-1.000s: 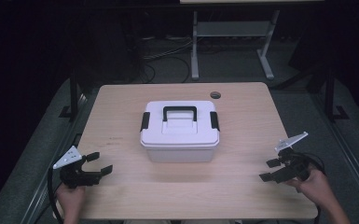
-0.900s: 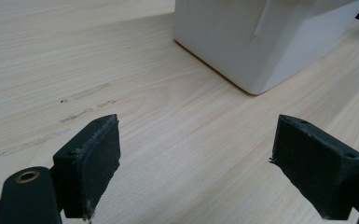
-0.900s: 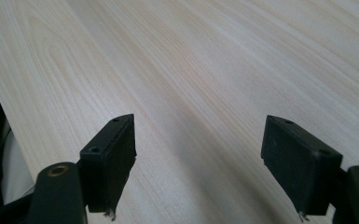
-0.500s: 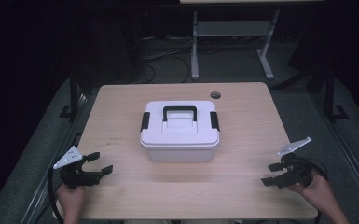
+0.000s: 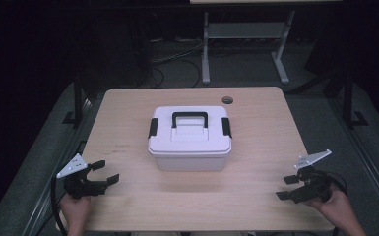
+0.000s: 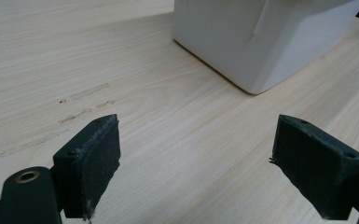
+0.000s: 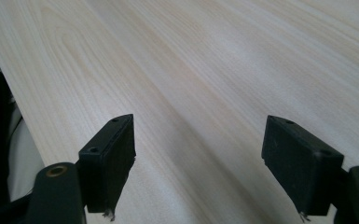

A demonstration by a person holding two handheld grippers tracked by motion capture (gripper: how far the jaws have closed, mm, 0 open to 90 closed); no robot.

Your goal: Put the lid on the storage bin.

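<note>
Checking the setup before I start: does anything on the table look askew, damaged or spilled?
Nothing stands out. The white plastic storage box with black handle sits square mid-table, lid on, both black side latches down. The light wooden table shows only faint scuff marks near the left claw. No spill shows.

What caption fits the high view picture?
A white box sits shut mid-table, with open left gripper and right gripper waiting at either side.

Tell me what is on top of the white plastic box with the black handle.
The white plastic box carries a closed white lid with a black handle and two black side latches. The closed lid hides its inside.
</note>
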